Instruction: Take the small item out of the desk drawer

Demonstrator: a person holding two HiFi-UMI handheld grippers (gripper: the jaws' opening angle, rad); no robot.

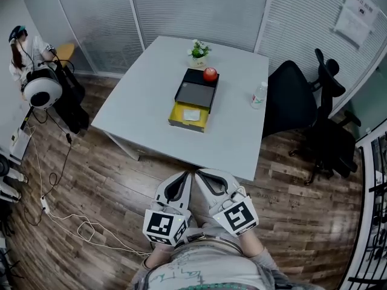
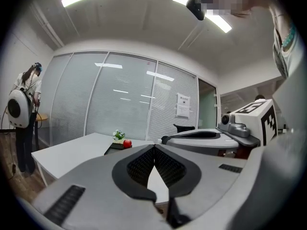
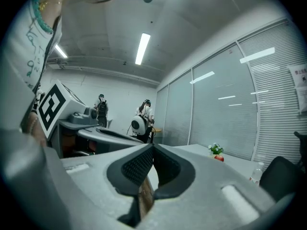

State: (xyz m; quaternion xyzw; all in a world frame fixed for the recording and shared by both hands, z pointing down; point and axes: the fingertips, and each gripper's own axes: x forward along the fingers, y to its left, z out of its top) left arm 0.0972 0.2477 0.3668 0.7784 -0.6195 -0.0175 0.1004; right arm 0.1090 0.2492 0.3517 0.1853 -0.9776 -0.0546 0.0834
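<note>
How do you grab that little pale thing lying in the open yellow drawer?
Probably from straight above. The pale item lies flat in the yellow drawer, whose walls block a sideways reach, and the black box closes off the back. Point the jaws down and pinch across two opposite edges of the item.
</note>
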